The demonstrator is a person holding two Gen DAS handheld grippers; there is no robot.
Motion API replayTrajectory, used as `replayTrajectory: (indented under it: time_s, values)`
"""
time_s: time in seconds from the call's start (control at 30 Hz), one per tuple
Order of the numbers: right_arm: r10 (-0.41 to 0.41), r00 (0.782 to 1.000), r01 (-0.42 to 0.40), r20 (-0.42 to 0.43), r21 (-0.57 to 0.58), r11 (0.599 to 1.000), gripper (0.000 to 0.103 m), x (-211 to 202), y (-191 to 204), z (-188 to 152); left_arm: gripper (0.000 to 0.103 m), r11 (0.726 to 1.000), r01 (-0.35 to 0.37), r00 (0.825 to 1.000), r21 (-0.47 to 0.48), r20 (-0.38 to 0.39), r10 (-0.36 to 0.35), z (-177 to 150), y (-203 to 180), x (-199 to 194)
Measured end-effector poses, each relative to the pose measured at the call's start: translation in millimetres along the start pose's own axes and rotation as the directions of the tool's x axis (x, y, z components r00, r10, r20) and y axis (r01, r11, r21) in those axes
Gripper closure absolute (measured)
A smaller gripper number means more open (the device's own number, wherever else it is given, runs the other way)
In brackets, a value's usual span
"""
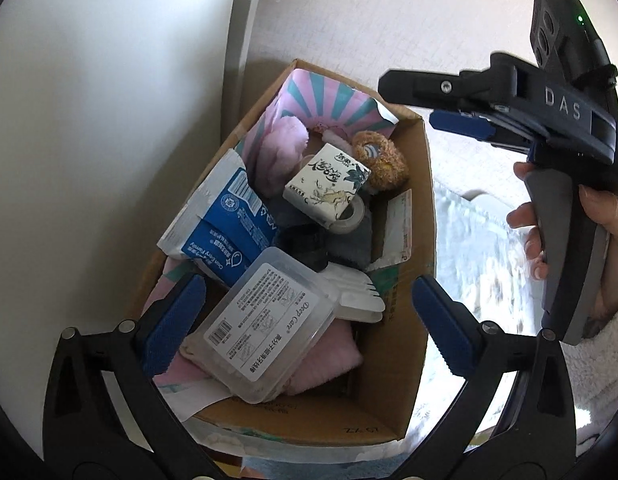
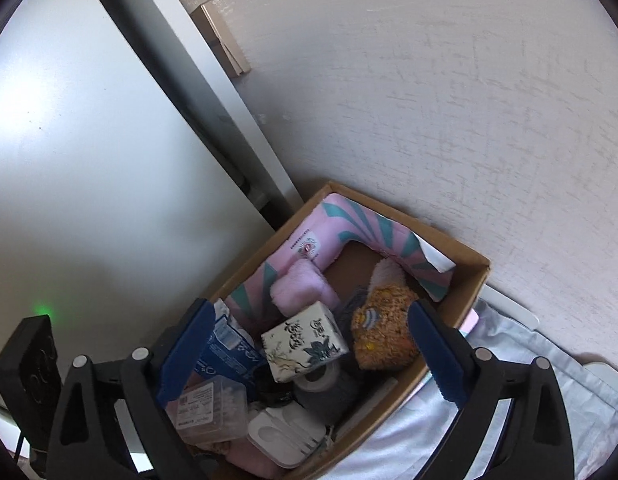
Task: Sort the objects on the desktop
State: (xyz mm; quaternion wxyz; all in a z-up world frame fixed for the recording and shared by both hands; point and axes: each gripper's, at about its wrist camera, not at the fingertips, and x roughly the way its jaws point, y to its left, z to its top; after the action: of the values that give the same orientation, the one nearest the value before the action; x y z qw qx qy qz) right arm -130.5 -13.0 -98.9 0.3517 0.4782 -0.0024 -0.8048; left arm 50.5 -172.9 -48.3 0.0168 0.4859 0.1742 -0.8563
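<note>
A cardboard box [image 1: 423, 184] [image 2: 475, 276] stands by the wall, full of objects. Inside lie a clear cotton-swab case [image 1: 265, 324] [image 2: 213, 412], a blue tissue pack [image 1: 221, 232] [image 2: 229, 352], a white patterned tissue pack [image 1: 329, 184] [image 2: 305, 340], a tape roll [image 1: 351, 214], a brown plush toy [image 1: 383, 160] [image 2: 383, 332], a pink fluffy cloth [image 1: 281, 148] [image 2: 301, 284] and a white plastic case [image 1: 357, 296] [image 2: 285, 436]. My left gripper [image 1: 305, 316] is open and empty above the swab case. My right gripper [image 2: 309, 356] is open and empty above the box; it shows in the left wrist view [image 1: 461, 120], at the upper right.
A pink and teal striped paper liner [image 1: 329, 92] [image 2: 373, 232] lines the box's far wall. A white panel [image 2: 89, 160] stands left of the box, a textured wall [image 2: 429, 100] behind. Light patterned fabric [image 2: 509, 420] lies right of the box.
</note>
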Motion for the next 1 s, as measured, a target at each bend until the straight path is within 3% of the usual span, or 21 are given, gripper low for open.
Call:
replayTrajectory:
  time_s: [0.07, 0.37, 0.57, 0.77, 0.93, 1.0]
  values:
    - [-0.011, 1.0, 0.011, 0.003, -0.002, 1.0, 0.001, 1.9, 0.9, -1.5, 0.0, 1.0, -0.007, 1.0, 0.013, 0.003, 0.007, 1.6, -2.9, 6.3]
    - [-0.032, 0.999, 0.032, 0.018, -0.001, 0.999, 0.001, -12.9, 5.4, -8.7, 0.0, 1.0, -0.018, 1.0, 0.023, -0.004, 0.018, -2.3, -24.0, -30.4]
    - [-0.141, 0.989, 0.141, 0.044, 0.019, 0.99, 0.001, -43.8, 0.1, -18.2, 0.0, 0.995, -0.093, 0.996, 0.031, -0.003, 0.093, 13.9, -32.5, -46.1]
    - [-0.31, 0.95, 0.3, 0.04, 0.163, 0.94, 0.001, -95.4, -15.3, -38.4, 0.0, 0.956, -0.283, 0.959, 0.072, 0.04, 0.281, 35.3, -56.6, -60.6]
    - [-0.458, 0.886, 0.429, 0.073, 0.247, 0.869, 0.001, -148.3, -22.9, -64.4, 0.0, 0.963, -0.243, 0.969, 0.114, 0.07, 0.236, 44.6, -86.2, -66.2]
    - [-0.487, 0.87, 0.449, 0.076, 0.284, 0.847, 0.001, -165.4, -27.1, -74.6, 0.0, 0.965, -0.234, 0.97, 0.118, 0.096, 0.224, 46.9, -100.3, -68.8]
